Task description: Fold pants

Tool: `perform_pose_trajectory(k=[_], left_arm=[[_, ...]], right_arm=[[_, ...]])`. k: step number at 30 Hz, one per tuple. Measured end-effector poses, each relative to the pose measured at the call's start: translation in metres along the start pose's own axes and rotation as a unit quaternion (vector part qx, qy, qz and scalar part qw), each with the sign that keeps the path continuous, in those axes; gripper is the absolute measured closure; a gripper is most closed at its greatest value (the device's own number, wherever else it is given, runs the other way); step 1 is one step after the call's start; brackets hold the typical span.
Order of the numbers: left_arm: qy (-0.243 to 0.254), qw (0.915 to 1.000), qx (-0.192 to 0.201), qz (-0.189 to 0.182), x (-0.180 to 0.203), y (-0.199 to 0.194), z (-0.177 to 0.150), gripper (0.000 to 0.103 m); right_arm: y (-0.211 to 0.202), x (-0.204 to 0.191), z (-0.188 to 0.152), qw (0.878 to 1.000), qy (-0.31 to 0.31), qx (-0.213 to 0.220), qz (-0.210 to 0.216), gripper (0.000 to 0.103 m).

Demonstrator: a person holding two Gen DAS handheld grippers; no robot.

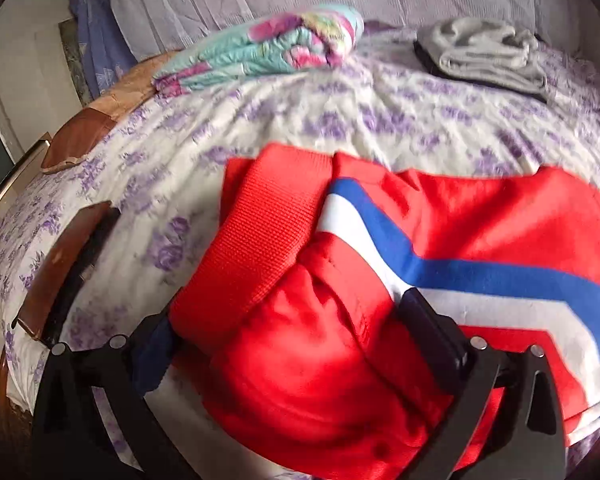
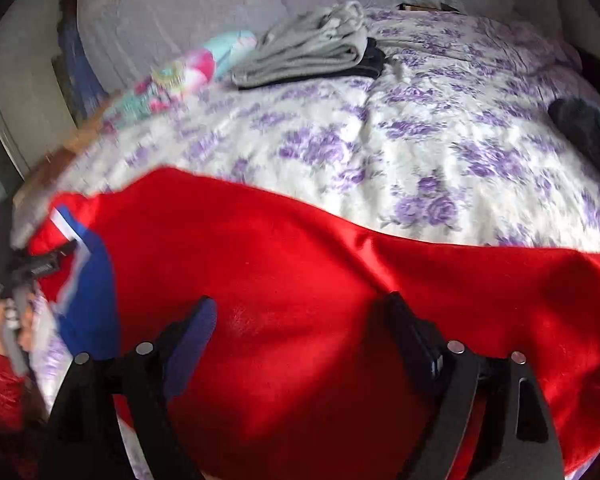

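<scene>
From the left wrist view, red pants [image 1: 320,320] with a blue and white stripe lie on a bed covered by a purple-flowered sheet [image 1: 220,128], toward the bed's near edge. The left gripper [image 1: 296,328] has its jaws spread wide around a bunched part of the red cloth beside the ribbed waistband [image 1: 268,232]; one finger sits on top of the fabric and the other is half buried at the cloth's edge, and they are not pinching shut. Near the far edge of the bed sit a folded floral blanket [image 1: 268,48] and a grey folded garment [image 1: 488,56] on something dark. From the right wrist view, the right gripper [image 2: 300,328] is also spread open, hovering over or resting on a broad smooth stretch of the same red pants [image 2: 300,280], holding nothing. At the left edge of this view the other tool is visible, blurred, at the striped end. To fold well, each gripper should probably close on an edge with all layers caught, then both should lift and carry together so the cloth stays flat and the stripe lines up. The leg ends are cut off by the frame, the near edge of the bed is hidden under cloth, and blur makes it hard to tell how many layers lie here.
</scene>
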State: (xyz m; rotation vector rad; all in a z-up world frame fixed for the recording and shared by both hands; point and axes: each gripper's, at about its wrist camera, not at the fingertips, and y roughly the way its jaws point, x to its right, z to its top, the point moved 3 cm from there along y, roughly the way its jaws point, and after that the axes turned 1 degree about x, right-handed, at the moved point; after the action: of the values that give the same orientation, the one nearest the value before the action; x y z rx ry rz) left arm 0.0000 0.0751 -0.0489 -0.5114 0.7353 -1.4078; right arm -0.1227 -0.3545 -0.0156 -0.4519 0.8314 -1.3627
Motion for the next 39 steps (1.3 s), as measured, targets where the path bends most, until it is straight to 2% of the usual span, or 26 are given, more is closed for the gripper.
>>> perform_pose_trajectory(k=[2, 4, 8, 10, 12, 16, 19, 21, 22, 24, 26, 29, 31, 33, 34, 35, 37, 38, 39], left_arm=[[-0.027, 0.9995, 0.003, -0.015, -0.01, -0.003, 0.0, 0.004], [-0.064, 0.9966, 0.015, -0.05, -0.023, -0.014, -0.003, 0.005], [-0.108, 0.9852, 0.076, -0.108, -0.036, -0.052, -0.001, 0.005], [-0.114, 0.9801, 0.105, -0.124, -0.032, -0.069, 0.005, 0.005], [-0.106, 0.9756, 0.115, -0.154, -0.017, -0.08, 0.014, 0.005], [-0.053, 0.9738, 0.076, -0.208, 0.035, -0.069, 0.018, 0.005], [-0.006, 0.9751, 0.022, -0.221, 0.079, -0.039, 0.004, 0.005], [0.015, 0.979, -0.031, -0.201, 0.097, -0.011, -0.011, 0.005], [0.03, 0.9816, -0.024, -0.187, 0.1, -0.015, -0.007, 0.005], [0.015, 0.9837, 0.003, -0.179, 0.093, -0.018, -0.008, 0.005], [-0.005, 0.9793, -0.031, -0.2, 0.086, -0.007, -0.01, 0.005], [-0.026, 0.9738, -0.022, -0.225, 0.077, -0.006, -0.011, 0.005], [-0.019, 0.976, -0.023, -0.216, 0.08, -0.007, -0.011, 0.005], [-0.007, 0.9796, -0.025, -0.2, 0.084, -0.012, -0.009, 0.005], [-0.002, 0.9811, -0.026, -0.192, 0.085, -0.012, -0.009, 0.005], [0.004, 0.9827, -0.027, -0.183, 0.087, -0.013, -0.009, 0.005], [0.005, 0.9845, -0.028, -0.173, 0.087, -0.016, -0.009, 0.005], [0.004, 0.9851, -0.028, -0.17, 0.085, -0.019, -0.008, 0.005], [0.002, 0.9855, -0.027, -0.168, 0.085, -0.022, -0.007, 0.005]], right_arm=[[-0.035, 0.026, 0.0, 0.998, 0.043, 0.046, -0.014, 0.016], [-0.072, 0.053, -0.004, 0.993, 0.083, 0.083, 0.002, 0.016], [-0.118, 0.105, -0.025, 0.982, 0.167, 0.089, -0.03, 0.016], [-0.124, 0.119, -0.038, 0.977, 0.191, 0.08, -0.051, 0.016], [-0.123, 0.129, -0.05, 0.971, 0.217, 0.077, -0.06, 0.016], [-0.098, 0.147, -0.058, 0.963, 0.262, 0.056, -0.019, 0.015], [-0.086, 0.159, -0.045, 0.956, 0.282, 0.082, 0.004, 0.011], [-0.08, 0.167, -0.038, 0.951, 0.292, 0.1, 0.016, 0.011], [-0.078, 0.168, -0.037, 0.952, 0.288, 0.107, 0.017, 0.012], [-0.078, 0.163, -0.038, 0.957, 0.266, 0.113, 0.009, 0.012], [-0.08, 0.155, -0.043, 0.966, 0.232, 0.114, 0.006, 0.013], [-0.085, 0.147, -0.052, 0.972, 0.204, 0.118, 0.002, 0.016], [-0.088, 0.147, -0.054, 0.972, 0.201, 0.12, 0.003, 0.017], [-0.09, 0.149, -0.055, 0.97, 0.21, 0.125, 0.003, 0.022], [-0.091, 0.151, -0.056, 0.966, 0.222, 0.132, 0.002, 0.032], [-0.091, 0.155, -0.055, 0.962, 0.237, 0.137, 0.014, 0.047], [-0.086, 0.16, -0.057, 0.954, 0.262, 0.138, 0.046, 0.062], [-0.084, 0.161, -0.059, 0.953, 0.264, 0.14, 0.048, 0.067], [-0.083, 0.163, -0.06, 0.952, 0.264, 0.144, 0.054, 0.068]])
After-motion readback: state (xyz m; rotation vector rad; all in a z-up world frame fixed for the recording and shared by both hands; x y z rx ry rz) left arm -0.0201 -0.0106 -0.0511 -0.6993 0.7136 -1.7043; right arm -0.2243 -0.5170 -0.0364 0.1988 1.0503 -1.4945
